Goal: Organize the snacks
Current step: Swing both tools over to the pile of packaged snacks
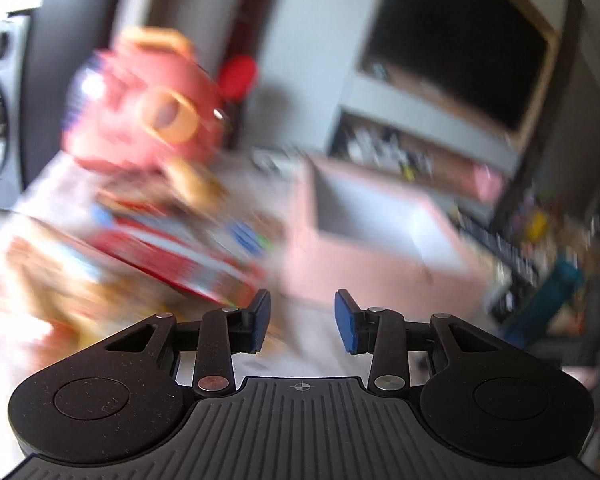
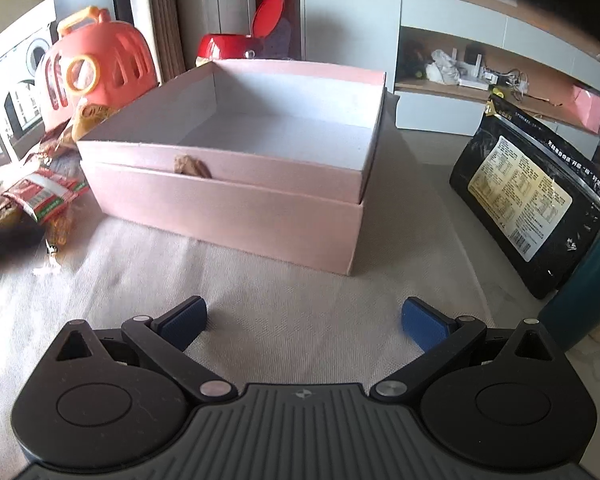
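Now a pale cloth [image 2: 260, 304] is spread on the table, and an open pink box [image 2: 236, 200] is set on it. Snack packets [image 2: 40, 196] are piled just left of the box, and 1 black bag [image 2: 536, 196] is seen to its right. The right gripper [image 2: 303, 316] is held wide open with nothing in it. The left gripper [image 1: 303, 320] is half open, and nothing is gripped.

Box [image 2: 236, 200] pink outside, pale grey-white inside. Cloth [image 2: 284, 300] under it off-white, fine weave. Basket [image 2: 112, 60] coral with orange handle and ring. Snack packs [image 2: 44, 196] red, white and green print. Pouch [image 2: 536, 196] black, cream label panel. Gripper pads [image 2: 424, 322] blue, arms black.
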### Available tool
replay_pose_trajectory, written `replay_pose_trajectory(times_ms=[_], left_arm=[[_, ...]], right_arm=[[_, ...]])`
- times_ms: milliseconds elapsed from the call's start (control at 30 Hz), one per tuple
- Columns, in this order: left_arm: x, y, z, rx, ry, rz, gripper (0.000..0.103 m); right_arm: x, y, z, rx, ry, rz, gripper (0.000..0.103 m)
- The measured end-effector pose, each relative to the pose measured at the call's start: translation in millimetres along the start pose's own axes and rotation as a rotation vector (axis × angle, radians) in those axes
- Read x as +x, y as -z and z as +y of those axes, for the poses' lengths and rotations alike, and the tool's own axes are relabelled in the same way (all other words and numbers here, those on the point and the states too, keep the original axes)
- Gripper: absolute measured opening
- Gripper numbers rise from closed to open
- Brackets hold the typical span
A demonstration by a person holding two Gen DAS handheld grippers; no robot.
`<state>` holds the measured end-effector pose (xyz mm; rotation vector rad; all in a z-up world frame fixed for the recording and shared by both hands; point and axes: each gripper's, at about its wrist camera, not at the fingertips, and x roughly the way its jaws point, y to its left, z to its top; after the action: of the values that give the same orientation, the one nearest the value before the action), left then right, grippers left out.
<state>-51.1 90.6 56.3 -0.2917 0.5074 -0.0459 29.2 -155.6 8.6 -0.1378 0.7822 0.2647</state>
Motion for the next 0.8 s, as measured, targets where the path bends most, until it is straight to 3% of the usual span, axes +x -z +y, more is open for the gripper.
replay_pose_trajectory(times_ms=[133,200,267,367,467,500,600,667,800], left_arm=[[-47.6,-19.7,68.4,-0.108,-0.191,-0.085,0.040],[-56.9,-21.4,108.0,-0.182,-0.276,-0.063,0.040],[-56.8,-18.6,140.8,-0.264,-0.310,-0.013,0.040],[-49.0,-7.9,170.5,-0.355,-0.282,0.047,0.040],[-39.3,-4.1,174.4,-0.394,-0.231,0.067,0.040],[-35.5,-1.1,175.0,-0.396,-0.216,0.075,0.040],[-31.3,2.4,173.6,-0.393,-0.190,0.092,0.040],[-29.1,0.9,174.8,-0.387,-0.182,0.081,0.040],[-17.3,-11.5,173.8,-0.342,-0.184,0.065,0.040]], right_arm=[[1.6,-7.8,3.9,-0.014,0.006,0.066,0.103],[1.0,-15.8,14.2,-0.068,-0.006,0.091,0.095],[-9.6,-24.3,41.0,-0.166,-0.041,0.066,0.092],[-36.3,-37.9,91.8,-0.308,-0.133,-0.058,0.092],[-55.3,-52.8,145.2,-0.406,-0.205,-0.215,0.093],[-53.9,-60.7,162.5,-0.428,-0.234,-0.213,0.093],[-35.6,-78.9,202.1,-0.459,-0.403,-0.091,0.092],[-24.4,-79.4,221.7,-0.458,-0.468,-0.043,0.092],[-14.1,-72.7,241.1,-0.488,-0.460,-0.047,0.091]])
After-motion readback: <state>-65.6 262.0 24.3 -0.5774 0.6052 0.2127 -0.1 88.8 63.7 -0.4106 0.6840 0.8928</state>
